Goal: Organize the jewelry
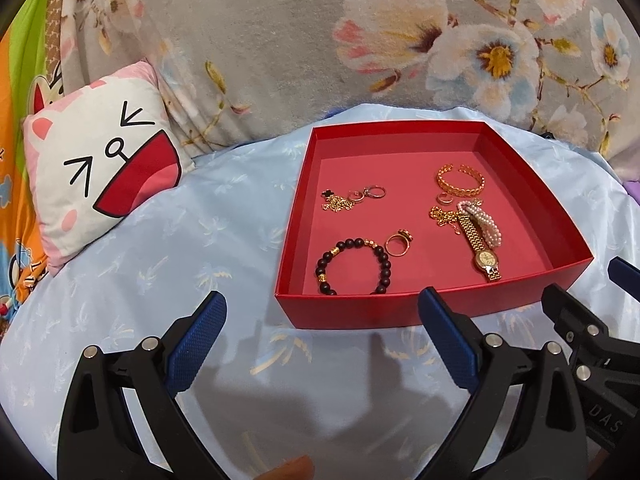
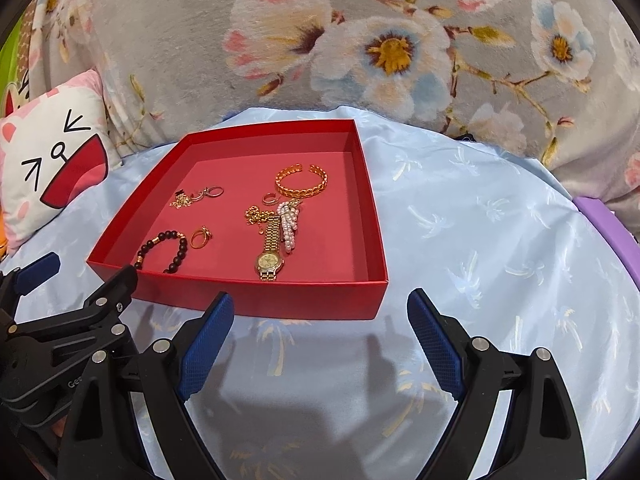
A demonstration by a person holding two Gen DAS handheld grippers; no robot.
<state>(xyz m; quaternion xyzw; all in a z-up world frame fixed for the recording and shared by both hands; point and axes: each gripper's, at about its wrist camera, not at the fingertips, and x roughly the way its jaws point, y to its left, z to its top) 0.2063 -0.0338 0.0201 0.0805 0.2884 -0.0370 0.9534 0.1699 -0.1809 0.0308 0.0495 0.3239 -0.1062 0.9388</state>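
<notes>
A cat-face pillow (image 1: 100, 160) rests beside a floral blanket (image 1: 280, 40).

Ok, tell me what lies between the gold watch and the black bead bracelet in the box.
A gold ring lies between the watch and the bracelet, on bare red floor; both views show it.

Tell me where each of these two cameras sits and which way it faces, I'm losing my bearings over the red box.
Left wrist: on the left gripper, low over the blue sheet, facing the red box ahead to its right; its own open fingers show, with the right gripper at the right edge.
Right wrist: on the right gripper, facing the same box ahead to its left; its open fingers show, left gripper at the left edge.
Shared: the box, the gold watch, the cat pillow.
</notes>
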